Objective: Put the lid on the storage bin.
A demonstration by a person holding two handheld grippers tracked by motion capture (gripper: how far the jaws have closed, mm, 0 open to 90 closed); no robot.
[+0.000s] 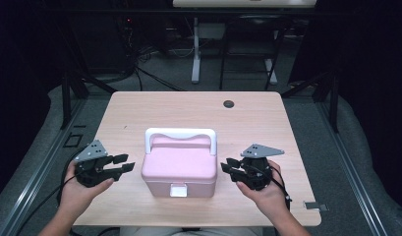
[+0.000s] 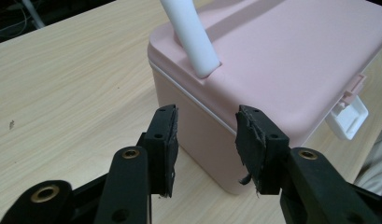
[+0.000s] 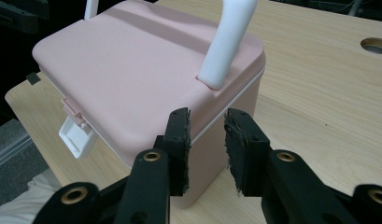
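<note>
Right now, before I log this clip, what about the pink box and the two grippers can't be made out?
- Pink box contents: the shut lid hides them in every view.
- White latch: too small in the high view to tell whether it is fastened; seen side-on in both gripper views.
- White handle: its top is cut off by the upper edge in both gripper views.
- Left gripper and right gripper: the person's hands cover their bodies.
</note>
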